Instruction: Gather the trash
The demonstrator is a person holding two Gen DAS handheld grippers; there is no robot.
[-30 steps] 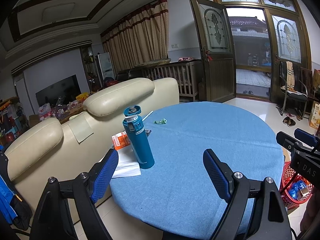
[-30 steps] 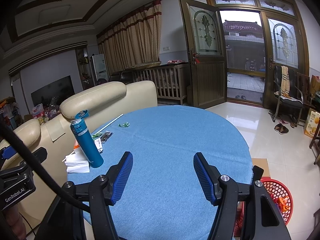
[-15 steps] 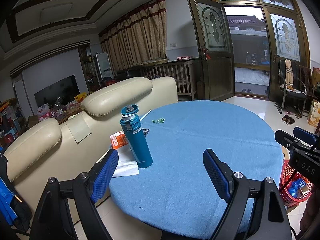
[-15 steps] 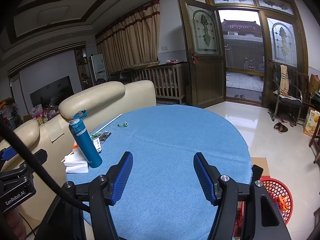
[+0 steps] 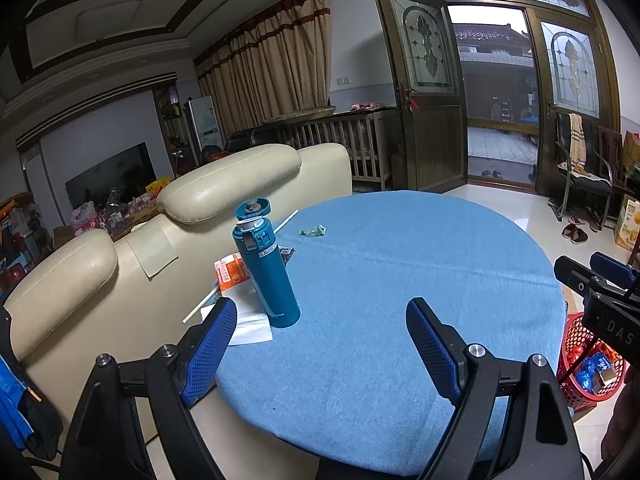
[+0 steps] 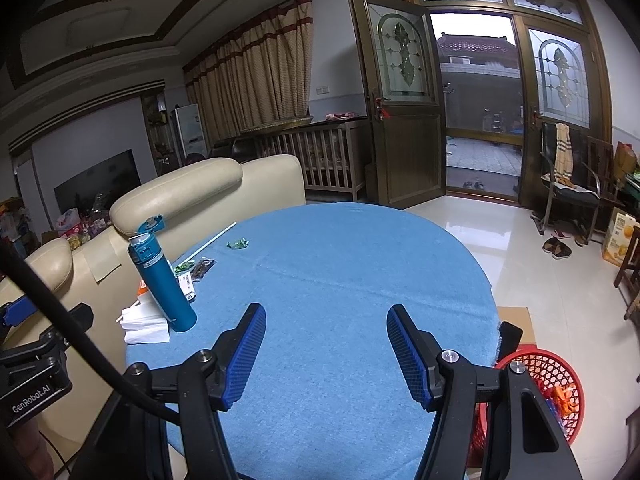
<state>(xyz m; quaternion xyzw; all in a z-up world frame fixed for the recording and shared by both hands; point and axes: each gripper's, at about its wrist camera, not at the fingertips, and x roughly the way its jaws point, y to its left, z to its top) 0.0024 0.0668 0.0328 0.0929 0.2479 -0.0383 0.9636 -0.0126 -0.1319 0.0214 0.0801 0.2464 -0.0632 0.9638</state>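
A: Both sets of fingers are spread and hold nothing; the left gripper [image 5: 320, 340] and the right gripper [image 6: 326, 344] hover over the near side of the tabletop [image 6: 340, 280]. Where is the trash?

B: A crumpled green wrapper [image 6: 237, 243] lies near the far left edge; more scraps [image 6: 192, 270] and white tissues [image 6: 146, 326] sit around the teal bottle [image 6: 162, 280]; the red basket [image 6: 560, 384] stands on the floor at the right.

A: What could go wrong?

B: I judge the bottle the main risk; it stands upright with its lid flipped open, touching the tissues, so a reach for the paper could tip it; the small wrapper may also slide away on the cloth.

A: Against a second ago?

B: The left view has drawn a little closer; the bottle looms larger; the fingers remain equally wide.
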